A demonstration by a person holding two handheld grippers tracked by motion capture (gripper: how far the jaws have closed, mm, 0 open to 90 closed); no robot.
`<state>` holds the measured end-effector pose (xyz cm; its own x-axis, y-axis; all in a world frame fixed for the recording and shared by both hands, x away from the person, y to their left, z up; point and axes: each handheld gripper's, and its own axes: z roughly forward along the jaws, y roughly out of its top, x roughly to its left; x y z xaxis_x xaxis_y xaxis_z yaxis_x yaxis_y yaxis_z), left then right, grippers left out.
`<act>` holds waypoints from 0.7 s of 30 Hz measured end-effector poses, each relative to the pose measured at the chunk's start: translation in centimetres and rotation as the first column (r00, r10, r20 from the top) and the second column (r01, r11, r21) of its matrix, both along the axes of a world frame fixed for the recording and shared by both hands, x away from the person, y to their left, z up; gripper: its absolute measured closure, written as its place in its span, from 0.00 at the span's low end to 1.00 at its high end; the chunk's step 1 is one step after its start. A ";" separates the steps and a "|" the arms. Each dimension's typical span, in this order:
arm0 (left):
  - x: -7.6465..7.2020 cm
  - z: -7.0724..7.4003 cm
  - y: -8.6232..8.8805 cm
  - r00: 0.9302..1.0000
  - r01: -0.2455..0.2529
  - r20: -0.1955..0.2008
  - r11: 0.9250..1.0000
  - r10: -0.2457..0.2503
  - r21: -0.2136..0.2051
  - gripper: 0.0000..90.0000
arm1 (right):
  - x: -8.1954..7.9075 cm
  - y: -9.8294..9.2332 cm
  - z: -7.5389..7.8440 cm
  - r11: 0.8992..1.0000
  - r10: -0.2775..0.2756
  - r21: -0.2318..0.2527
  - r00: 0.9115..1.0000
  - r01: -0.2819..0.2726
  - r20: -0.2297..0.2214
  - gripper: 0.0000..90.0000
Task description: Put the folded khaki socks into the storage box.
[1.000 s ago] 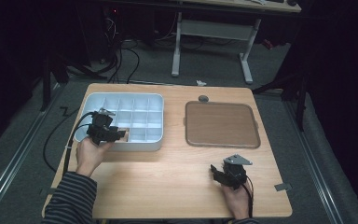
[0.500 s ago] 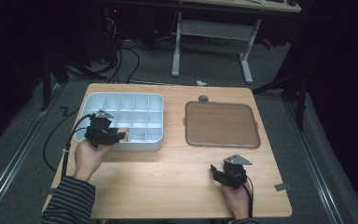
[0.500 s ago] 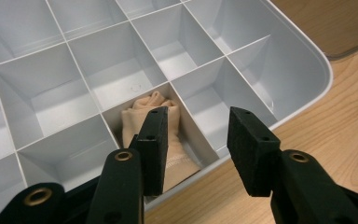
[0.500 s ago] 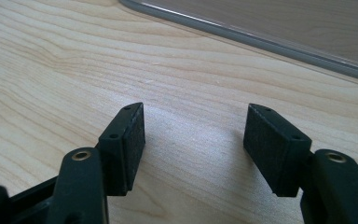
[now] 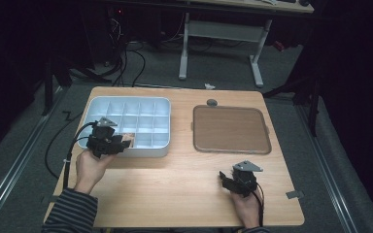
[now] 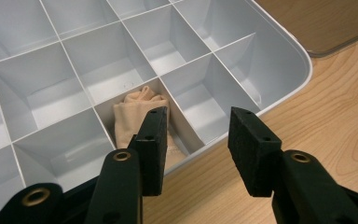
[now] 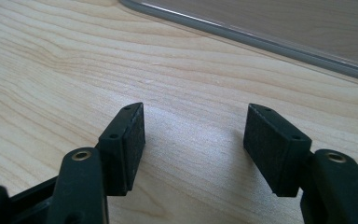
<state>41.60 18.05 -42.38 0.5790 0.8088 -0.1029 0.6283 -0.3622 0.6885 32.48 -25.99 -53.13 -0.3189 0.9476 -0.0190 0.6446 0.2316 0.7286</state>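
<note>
A beige cloth bundle [image 6: 137,114], folded or rolled, sits down inside one compartment of the white divided tray [image 6: 286,65], in the row nearest the person, and that looks like a job already done: the piece is in its slot, nothing gripping it. From the high view the same tan patch [image 5: 129,138] shows in the tray's near row, second column from the left by the look of it. Every other compartment that can be seen is bare white plastic.

The left gripper [image 6: 193,140] hovers just over the tray's near edge, jaws apart and empty, one jaw in front of the cloth without clamping it. Whether more pieces are due is impossible to judge; no loose items show on the tabletop [image 5: 175,184].

Off to the right, well apart from the tray, lies a flat brown tray [image 5: 230,128], its surface empty. The right gripper [image 7: 193,149] rests low over bare wood near the person's edge, jaws wide apart, holding nothing, the brown tray's rim just ahead.
</note>
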 end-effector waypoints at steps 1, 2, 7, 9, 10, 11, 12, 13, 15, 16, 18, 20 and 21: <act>-0.1 0.0 0.0 1.000 0.000 0.001 1.000 0.000 0.000 0.64 | 0.0 0.0 0.0 1.000 0.000 0.000 1.000 0.000 0.000 0.43; -0.2 -0.1 0.1 1.000 0.000 0.002 1.000 0.000 -0.002 0.64 | 0.0 0.0 0.0 1.000 0.000 0.000 1.000 0.000 0.000 0.43; -0.7 -0.1 0.1 1.000 0.005 0.004 1.000 -0.005 -0.005 0.64 | 0.0 0.0 0.0 1.000 0.000 0.001 1.000 0.000 0.000 0.43; -1.0 -0.1 0.2 1.000 0.007 0.006 1.000 -0.007 -0.006 0.64 | 0.0 0.0 0.0 1.000 0.000 0.000 1.000 0.000 0.000 0.43; -1.1 -0.1 0.2 1.000 0.008 0.006 1.000 -0.007 -0.009 0.64 | 0.0 0.0 0.0 1.000 0.000 0.000 1.000 0.000 0.000 0.43; -1.2 -0.1 0.2 1.000 0.008 0.007 1.000 -0.008 -0.009 0.63 | 0.0 0.0 0.0 1.000 0.000 0.000 1.000 0.000 0.000 0.43; -1.2 -0.2 0.2 1.000 0.006 0.007 1.000 -0.006 -0.010 0.63 | 0.0 0.0 0.0 1.000 0.000 0.000 1.000 0.000 0.000 0.43; -1.2 -0.3 0.2 1.000 0.006 0.008 1.000 -0.006 -0.008 0.63 | 0.0 0.0 0.0 1.000 0.000 0.000 1.000 0.000 0.000 0.43; -1.3 -0.4 0.3 1.000 0.003 0.016 1.000 -0.003 -0.006 0.63 | 0.0 0.0 0.0 1.000 0.000 0.000 1.000 0.000 0.000 0.43; -1.4 -0.5 0.3 1.000 0.003 0.017 1.000 -0.003 -0.011 0.63 | 0.0 0.0 0.0 1.000 0.000 0.000 1.000 0.000 0.000 0.43; -1.5 -0.5 0.3 1.000 0.003 0.017 1.000 -0.003 -0.009 0.63 | 0.0 0.0 0.0 1.000 0.000 0.000 1.000 0.000 0.000 0.43; -1.7 -0.5 0.1 1.000 0.007 0.024 1.000 -0.007 -0.005 0.63 | 0.0 0.0 0.0 1.000 0.001 -0.001 1.000 -0.001 0.000 0.43; -1.8 -0.4 0.1 1.000 0.011 0.027 1.000 -0.010 -0.008 0.62 | 0.0 0.0 0.0 1.000 0.000 0.000 1.000 0.000 0.000 0.43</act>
<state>39.82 18.12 -42.78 0.5901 0.8019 -0.0934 0.6057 -0.3633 0.7079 32.48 -26.00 -53.13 -0.3193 0.9475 -0.0192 0.6445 0.2320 0.7286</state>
